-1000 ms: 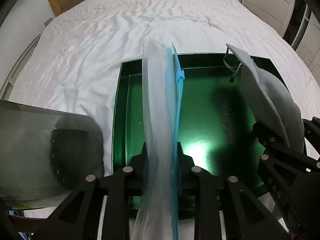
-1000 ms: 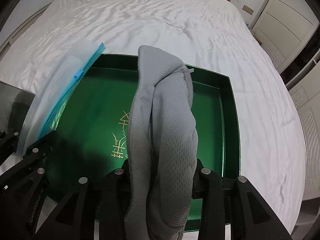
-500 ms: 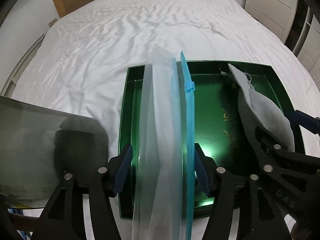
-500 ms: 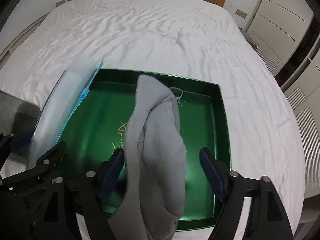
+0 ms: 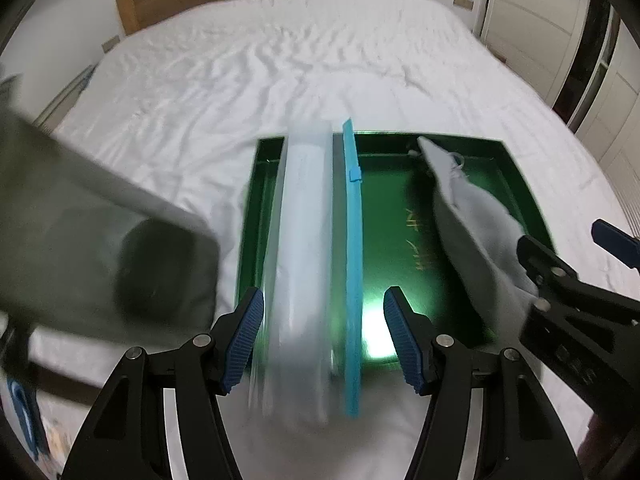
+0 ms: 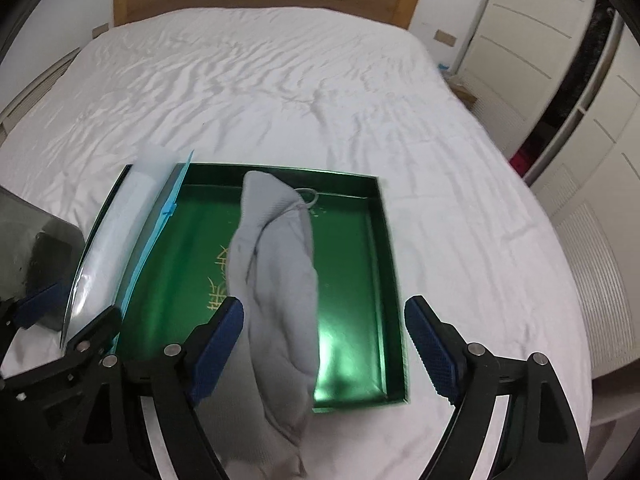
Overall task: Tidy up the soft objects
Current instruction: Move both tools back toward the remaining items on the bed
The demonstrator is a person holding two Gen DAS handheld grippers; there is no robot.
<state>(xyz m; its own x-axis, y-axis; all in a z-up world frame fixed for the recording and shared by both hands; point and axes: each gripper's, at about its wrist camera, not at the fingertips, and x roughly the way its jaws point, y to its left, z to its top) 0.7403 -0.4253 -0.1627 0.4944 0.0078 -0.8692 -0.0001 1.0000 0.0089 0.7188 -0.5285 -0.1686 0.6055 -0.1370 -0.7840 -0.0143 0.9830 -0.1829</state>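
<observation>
A white, wrinkled bed (image 6: pixel 280 92) carries a shallow green metal tray (image 6: pixel 386 248) just ahead of the right gripper (image 6: pixel 324 344).

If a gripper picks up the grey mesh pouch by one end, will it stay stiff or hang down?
Probably floppy: the grey mesh pouch sags in soft folds and drapes over the green tray rim. It looks light, being thin mesh fabric. Its cord loop might snag.

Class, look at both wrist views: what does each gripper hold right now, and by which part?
Nothing. The left gripper stands open around the zip bag; the right gripper stands open around the grey cloth.
</observation>
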